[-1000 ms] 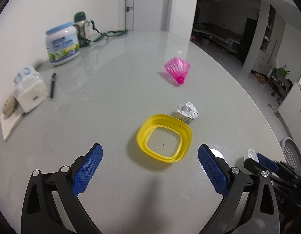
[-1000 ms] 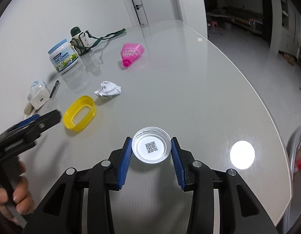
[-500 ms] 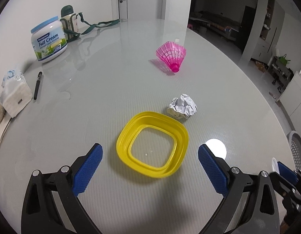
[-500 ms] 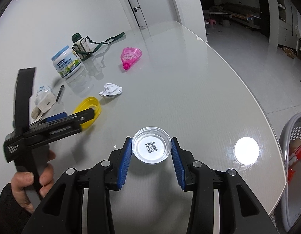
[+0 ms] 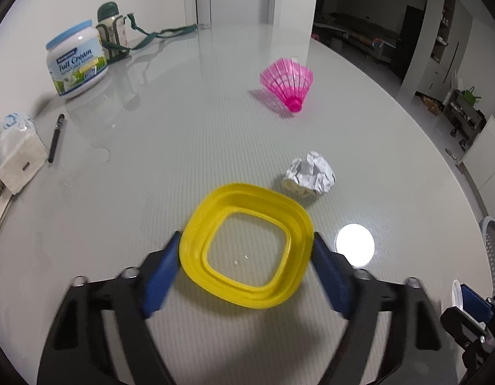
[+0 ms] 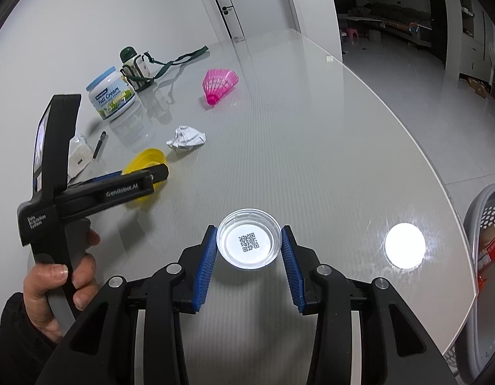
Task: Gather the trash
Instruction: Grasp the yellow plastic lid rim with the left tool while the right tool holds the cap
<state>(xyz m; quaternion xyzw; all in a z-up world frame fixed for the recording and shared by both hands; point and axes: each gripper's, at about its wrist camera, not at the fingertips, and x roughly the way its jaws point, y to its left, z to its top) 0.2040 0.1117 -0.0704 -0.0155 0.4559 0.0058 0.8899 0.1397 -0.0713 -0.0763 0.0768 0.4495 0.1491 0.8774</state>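
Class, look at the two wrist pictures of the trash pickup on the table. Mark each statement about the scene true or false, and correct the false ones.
1. The right claw holds a clear lid with a QR code. True.
2. The yellow ring sits between the left claw's fingers. True; the jaws have just been closing on it.
3. The paper ball lies inside the yellow ring. False; it lies on the table just beyond the ring.
4. The shuttlecock is blue. False; it is pink.
5. A grey basket stands beyond the table's edge. True.
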